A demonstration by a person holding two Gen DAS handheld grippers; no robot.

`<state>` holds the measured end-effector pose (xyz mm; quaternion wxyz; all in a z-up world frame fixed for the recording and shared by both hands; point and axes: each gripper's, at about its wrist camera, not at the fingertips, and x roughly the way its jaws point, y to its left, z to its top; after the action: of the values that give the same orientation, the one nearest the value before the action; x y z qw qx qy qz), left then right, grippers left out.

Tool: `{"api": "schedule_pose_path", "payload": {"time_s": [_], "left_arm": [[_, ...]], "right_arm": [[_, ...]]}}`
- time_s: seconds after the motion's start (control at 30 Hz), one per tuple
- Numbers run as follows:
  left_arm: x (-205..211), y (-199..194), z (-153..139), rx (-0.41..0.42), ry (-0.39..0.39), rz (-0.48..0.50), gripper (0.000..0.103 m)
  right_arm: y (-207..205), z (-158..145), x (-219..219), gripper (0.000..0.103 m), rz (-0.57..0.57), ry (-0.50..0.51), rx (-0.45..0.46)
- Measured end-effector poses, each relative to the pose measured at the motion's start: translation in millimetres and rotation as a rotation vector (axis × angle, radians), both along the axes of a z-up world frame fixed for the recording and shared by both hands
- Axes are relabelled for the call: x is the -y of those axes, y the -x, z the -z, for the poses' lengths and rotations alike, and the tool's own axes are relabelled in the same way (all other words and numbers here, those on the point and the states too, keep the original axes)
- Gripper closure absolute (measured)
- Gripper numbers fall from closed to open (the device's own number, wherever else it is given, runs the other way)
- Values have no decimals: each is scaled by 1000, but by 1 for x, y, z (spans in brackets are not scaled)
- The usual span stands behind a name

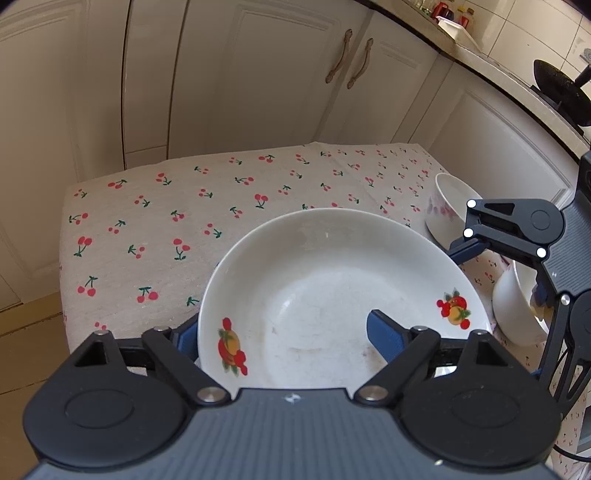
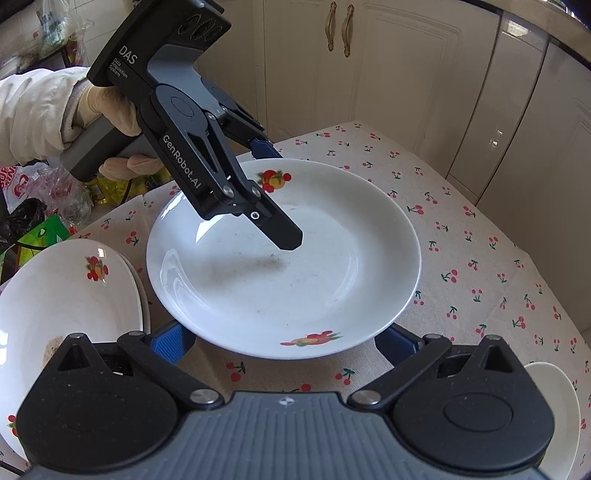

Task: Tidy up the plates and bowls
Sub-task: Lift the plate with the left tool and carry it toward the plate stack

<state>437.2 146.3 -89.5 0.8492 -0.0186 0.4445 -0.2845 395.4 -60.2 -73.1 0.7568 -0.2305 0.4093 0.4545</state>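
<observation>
Here the fruit-patterned plate (image 2: 284, 266) sits on the cherry-print surface (image 2: 480, 240), its rim between the left gripper's (image 1: 284, 332) open jaws, which don't pinch it. The right gripper (image 2: 288, 343) gapes wide below it, empty.

Near rim of the plate (image 1: 332, 280) hidden behind the left gripper (image 1: 286, 334) body, second plate (image 2: 55, 295) cut by left picture edge, worktop jars (image 1: 448, 13) too small to tell
</observation>
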Motion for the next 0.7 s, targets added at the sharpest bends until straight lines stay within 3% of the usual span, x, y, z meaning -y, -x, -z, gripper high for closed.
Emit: {"api": "schedule_pose_path", "payload": {"time_s": [0.7], "left_arm": [[6, 12, -20, 9, -5, -18, 15]], "right_arm": [[12, -13, 3, 0, -3, -3, 28]]}}
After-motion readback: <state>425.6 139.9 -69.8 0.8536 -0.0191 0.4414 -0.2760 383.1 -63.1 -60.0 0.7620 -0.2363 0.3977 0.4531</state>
